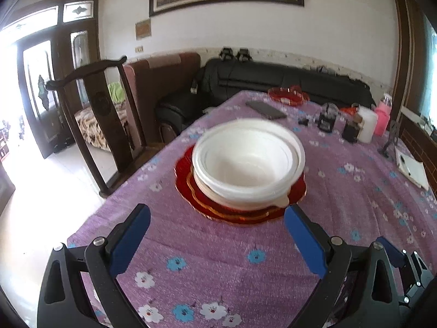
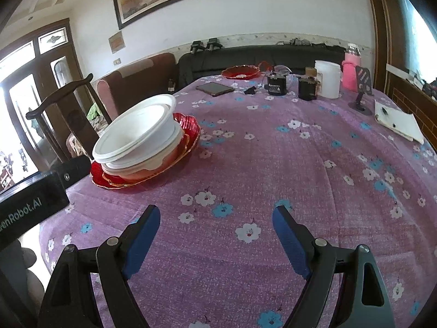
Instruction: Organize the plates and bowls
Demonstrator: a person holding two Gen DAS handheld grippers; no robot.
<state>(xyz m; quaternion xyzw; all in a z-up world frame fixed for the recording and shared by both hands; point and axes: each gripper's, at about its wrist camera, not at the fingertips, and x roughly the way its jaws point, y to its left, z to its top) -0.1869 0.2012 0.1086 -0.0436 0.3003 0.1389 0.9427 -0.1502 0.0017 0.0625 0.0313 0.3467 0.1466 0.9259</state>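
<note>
A stack of white bowls (image 1: pixel 247 164) (image 2: pixel 139 136) rests on stacked red plates with gold rims (image 1: pixel 240 213) (image 2: pixel 188 128) on the purple flowered tablecloth. My left gripper (image 1: pixel 217 214) is open just short of the stack, its blue pads (image 1: pixel 131 237) wide apart with nothing between them. My right gripper (image 2: pixel 215 218) is open over bare cloth to the right of the stack, holding nothing. The left gripper's black body shows at the left edge of the right wrist view. Another red plate (image 1: pixel 288 95) (image 2: pixel 240 71) lies at the table's far end.
At the far end are a dark phone (image 2: pixel 215 88), black boxes (image 2: pixel 277 84), a white jar (image 2: pixel 327 79), a pink bottle (image 2: pixel 351 71), a phone stand (image 2: pixel 362 93) and a notebook (image 2: pixel 398 123). A wooden chair (image 1: pixel 103 125) stands left; sofas lie behind.
</note>
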